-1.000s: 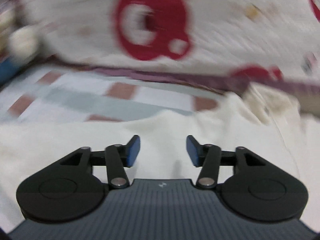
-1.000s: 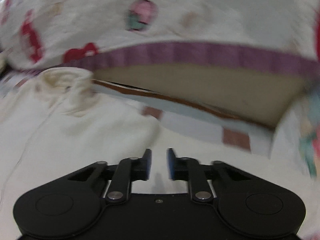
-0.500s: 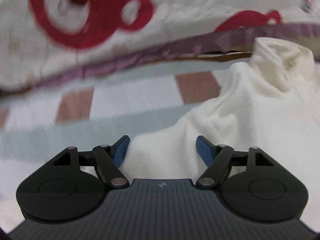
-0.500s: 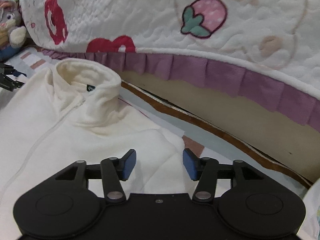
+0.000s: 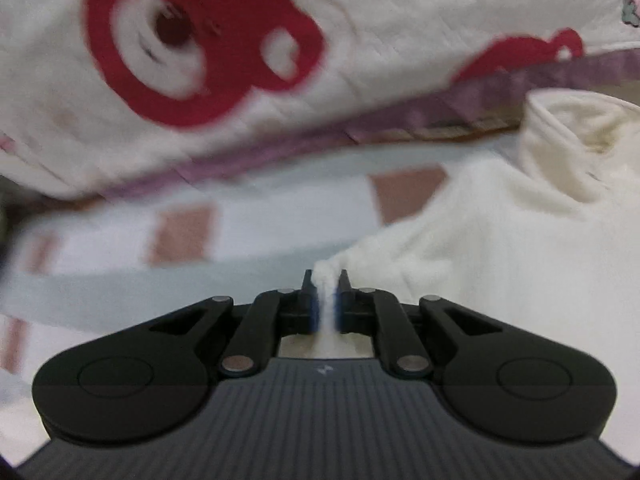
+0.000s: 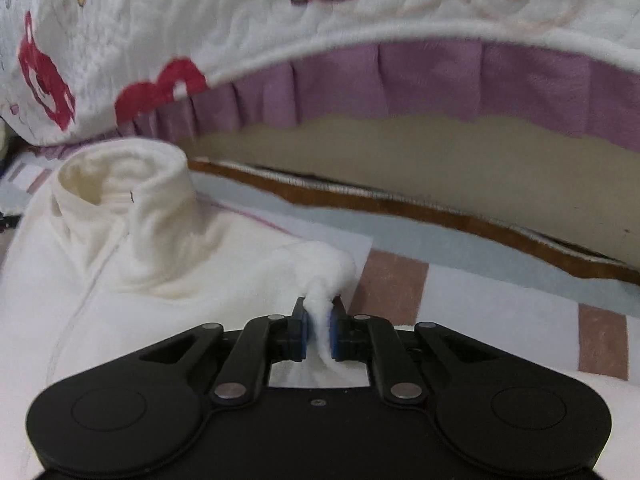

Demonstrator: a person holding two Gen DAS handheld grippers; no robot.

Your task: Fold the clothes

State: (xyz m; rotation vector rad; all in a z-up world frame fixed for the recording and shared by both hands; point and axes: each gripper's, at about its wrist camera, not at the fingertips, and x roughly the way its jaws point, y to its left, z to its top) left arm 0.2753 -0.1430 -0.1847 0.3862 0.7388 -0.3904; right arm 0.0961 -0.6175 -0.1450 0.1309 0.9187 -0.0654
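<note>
Tongs, left and right, both clenched on fleece jacket shoulder edges, purple-frilled quilt close ahead.

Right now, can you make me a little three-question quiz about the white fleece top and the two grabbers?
1. True or false: the left gripper has its jaws shut on a pinch of the cream fleece jacket.
2. Which part of the jacket stands up near the middle, between the two pinched spots? A) the collar B) a pocket C) a cuff
3. Fill in: the frill along the bottom edge of the strawberry quilt is coloured ______.

Key: 1 true; 2 A; 3 purple. The right gripper is shut on the jacket too.
</note>
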